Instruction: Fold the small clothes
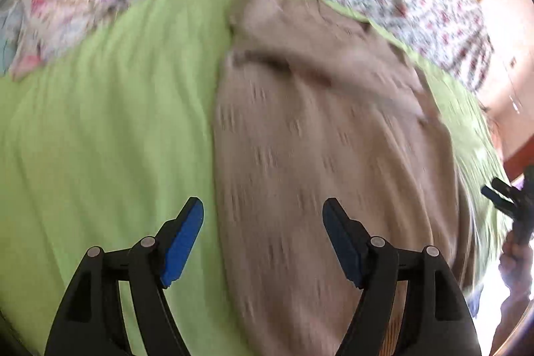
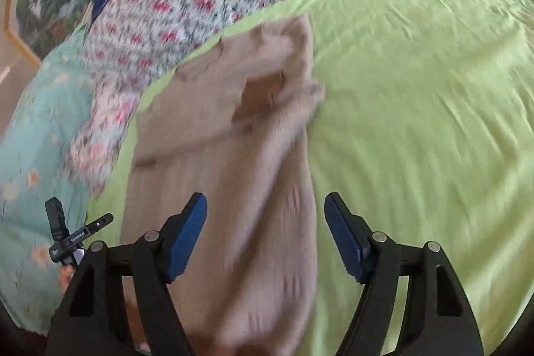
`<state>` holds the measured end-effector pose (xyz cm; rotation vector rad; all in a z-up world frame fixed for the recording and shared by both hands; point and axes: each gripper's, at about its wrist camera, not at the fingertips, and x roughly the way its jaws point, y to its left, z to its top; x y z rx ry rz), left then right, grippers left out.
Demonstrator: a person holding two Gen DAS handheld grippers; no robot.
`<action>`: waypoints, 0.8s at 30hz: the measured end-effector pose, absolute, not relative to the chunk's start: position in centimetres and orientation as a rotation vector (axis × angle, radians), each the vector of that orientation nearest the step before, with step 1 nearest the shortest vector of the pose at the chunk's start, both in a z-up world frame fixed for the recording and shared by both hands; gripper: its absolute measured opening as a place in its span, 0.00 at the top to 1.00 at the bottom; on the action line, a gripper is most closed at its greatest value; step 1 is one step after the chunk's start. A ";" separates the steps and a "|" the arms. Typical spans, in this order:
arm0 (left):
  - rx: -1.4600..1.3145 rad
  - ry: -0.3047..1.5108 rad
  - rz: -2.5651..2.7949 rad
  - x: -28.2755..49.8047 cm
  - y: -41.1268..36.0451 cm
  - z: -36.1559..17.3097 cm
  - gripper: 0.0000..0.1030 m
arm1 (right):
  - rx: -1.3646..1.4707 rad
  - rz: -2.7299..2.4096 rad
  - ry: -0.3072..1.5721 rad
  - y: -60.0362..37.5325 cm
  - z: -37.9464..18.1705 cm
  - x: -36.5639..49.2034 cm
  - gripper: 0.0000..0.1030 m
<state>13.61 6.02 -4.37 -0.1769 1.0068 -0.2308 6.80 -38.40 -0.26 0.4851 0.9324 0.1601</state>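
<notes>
Here both grippers (image 1: pixel 263 212) (image 2: pixel 266 207) gape wide above the beige garment (image 1: pixel 320 135).

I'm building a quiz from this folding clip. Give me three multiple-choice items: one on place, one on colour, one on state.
1. Where does the beige knit garment lie?
A. on the green sheet
B. on the floor
C. inside a drawer

2. What colour are the gripper finger pads?
A. red
B. blue
C. white

3. How do both grippers stand?
A. open, holding nothing
B. shut on the garment
C. shut on a pillow

Key: 1 A, the beige knit garment rests on the green sheet. 2 B, the pads are blue. 3 A, the left gripper and right gripper show wide gaps.
</notes>
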 end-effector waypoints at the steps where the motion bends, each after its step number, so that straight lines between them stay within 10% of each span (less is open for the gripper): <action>1: -0.179 1.019 -0.237 12.0 6.1 -4.7 0.28 | 0.475 0.160 0.943 -38.4 -0.5 6.1 0.29; 16: -0.349 1.049 -0.419 2.7 4.1 -8.2 0.27 | 0.519 0.379 1.065 -34.8 -6.2 2.5 0.44; 18: -0.351 1.043 -0.429 2.6 4.5 -8.1 0.43 | 0.552 0.365 1.069 -35.3 -6.3 2.4 0.70; 20: -0.347 1.052 -0.421 3.1 4.7 -8.2 0.88 | 0.617 0.350 1.068 -36.6 -6.5 1.7 0.91; 24: -0.339 1.037 -0.418 2.0 5.4 -7.4 0.91 | 0.648 0.315 0.992 -38.6 -4.3 -1.7 0.92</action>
